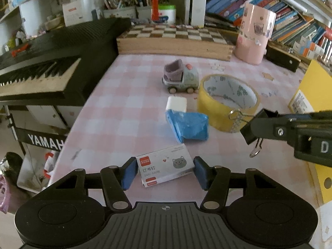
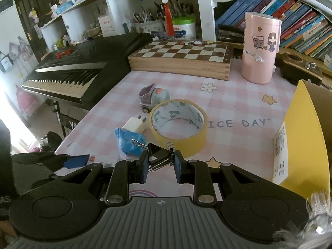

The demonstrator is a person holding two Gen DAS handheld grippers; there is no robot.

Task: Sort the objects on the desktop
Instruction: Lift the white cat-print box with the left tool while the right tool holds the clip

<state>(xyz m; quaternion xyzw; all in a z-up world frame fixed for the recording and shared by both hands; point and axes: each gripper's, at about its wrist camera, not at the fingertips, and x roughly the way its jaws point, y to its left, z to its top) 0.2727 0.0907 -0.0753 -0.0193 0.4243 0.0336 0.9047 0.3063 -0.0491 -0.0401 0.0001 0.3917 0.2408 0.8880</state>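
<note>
In the left wrist view my left gripper [image 1: 165, 172] has its blue pads against both ends of a white staple box [image 1: 166, 166] with a cat picture, lying on the pink checked desk mat [image 1: 116, 112]. My right gripper [image 2: 160, 164] is shut on a black binder clip [image 2: 154, 157], held above the mat; it also enters the left wrist view from the right, the clip [image 1: 256, 127] at its tip. Beyond lie a crumpled blue bag [image 1: 187, 125], a white charger plug [image 1: 176, 103], a yellow tape roll [image 1: 207, 105] and a toy truck [image 1: 180, 77].
A wooden chessboard box [image 1: 174, 39] and a pink cylinder [image 1: 254, 35] stand at the back of the desk. A black keyboard [image 1: 41, 68] borders the left edge. An open yellow box [image 2: 300, 134] stands at the right. Bookshelves fill the back wall.
</note>
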